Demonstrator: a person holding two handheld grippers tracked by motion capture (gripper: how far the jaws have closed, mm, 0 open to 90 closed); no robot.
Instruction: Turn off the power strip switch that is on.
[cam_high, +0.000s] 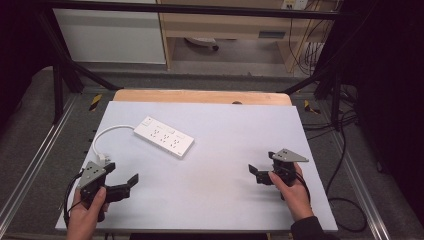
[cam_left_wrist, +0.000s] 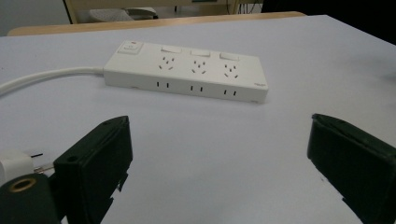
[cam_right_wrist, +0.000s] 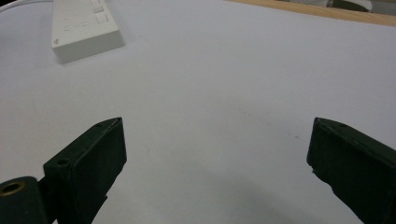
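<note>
Left gripper (cam_high: 131, 181) wide open, empty — faces power strip (cam_high: 164, 136), plug (cam_left_wrist: 16, 164) beside jaw; right gripper (cam_high: 256, 172) open, idle.

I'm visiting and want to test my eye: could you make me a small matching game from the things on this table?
Things:
1. power strip
2. plug
3. left tool
4. right tool

Descriptions:
A. black, open, at the table's right side
B. white, with three socket groups, lying flat
C. white, small, beside the left tool's jaw
D. black, open, near the table's left front corner

Pairs: 1-B, 2-C, 3-D, 4-A
</note>
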